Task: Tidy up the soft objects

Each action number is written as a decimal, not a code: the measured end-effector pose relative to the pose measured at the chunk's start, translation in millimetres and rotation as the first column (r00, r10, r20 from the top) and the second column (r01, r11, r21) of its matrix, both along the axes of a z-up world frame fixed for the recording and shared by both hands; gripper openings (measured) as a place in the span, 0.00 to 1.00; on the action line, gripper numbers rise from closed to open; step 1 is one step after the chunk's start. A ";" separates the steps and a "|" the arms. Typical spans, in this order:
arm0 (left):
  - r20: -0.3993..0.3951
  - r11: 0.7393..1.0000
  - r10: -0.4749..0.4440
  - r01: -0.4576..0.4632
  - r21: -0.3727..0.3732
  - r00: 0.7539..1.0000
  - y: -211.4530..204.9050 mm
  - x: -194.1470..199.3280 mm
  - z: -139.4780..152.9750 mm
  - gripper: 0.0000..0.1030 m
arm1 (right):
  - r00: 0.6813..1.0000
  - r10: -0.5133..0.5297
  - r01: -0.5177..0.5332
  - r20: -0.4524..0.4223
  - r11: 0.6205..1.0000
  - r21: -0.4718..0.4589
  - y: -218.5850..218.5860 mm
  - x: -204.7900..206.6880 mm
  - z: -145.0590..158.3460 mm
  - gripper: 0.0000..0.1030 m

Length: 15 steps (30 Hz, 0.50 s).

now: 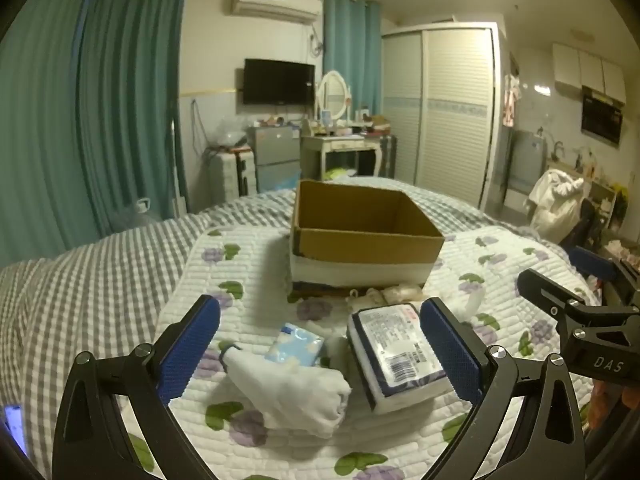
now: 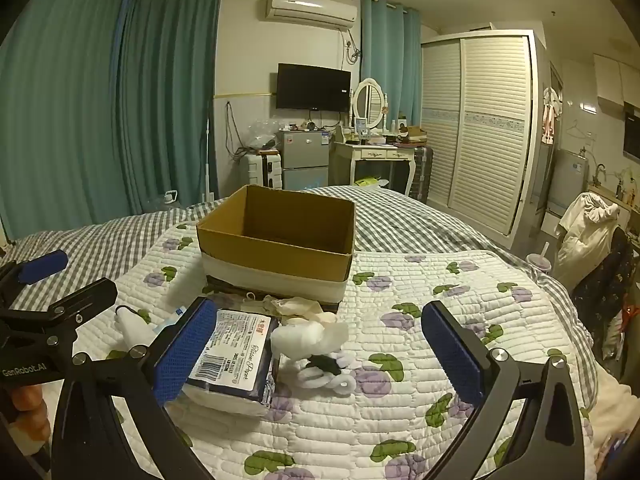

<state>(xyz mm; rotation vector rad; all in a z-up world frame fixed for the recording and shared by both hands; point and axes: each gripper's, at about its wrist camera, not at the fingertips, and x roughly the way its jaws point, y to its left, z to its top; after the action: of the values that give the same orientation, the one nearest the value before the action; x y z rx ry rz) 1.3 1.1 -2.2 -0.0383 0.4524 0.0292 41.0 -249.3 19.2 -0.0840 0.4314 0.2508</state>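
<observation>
An open, empty cardboard box stands on a floral quilt. In front of it lie a wrapped tissue pack, a small blue packet, a white rolled cloth, beige socks, a white crumpled cloth and a white fluffy item with a black piece. My left gripper is open above the cloth and tissue pack. My right gripper is open above the fluffy item.
The quilt lies on a grey checked bed. Behind are teal curtains, a small fridge, a dressing table and a wardrobe. The right gripper's body shows at the right of the left wrist view.
</observation>
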 end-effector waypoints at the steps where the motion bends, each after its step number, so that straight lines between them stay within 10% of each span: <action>1: 0.000 1.000 0.002 -0.002 0.000 1.000 -0.3 0.4 0.0 0.99 | 1.000 0.000 0.000 -0.001 1.000 0.000 0.1 0.2 -0.1 1.00; 15: -0.001 1.000 0.007 -0.007 -0.001 1.000 1.9 0.5 -0.6 0.99 | 1.000 0.002 -0.002 -0.005 1.000 0.001 2.8 -1.8 -0.9 1.00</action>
<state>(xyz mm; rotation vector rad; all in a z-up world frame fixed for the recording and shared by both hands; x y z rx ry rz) 1.8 3.0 -2.8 -0.0404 0.4533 0.0357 39.2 -246.5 18.3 -0.0828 0.4359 0.2530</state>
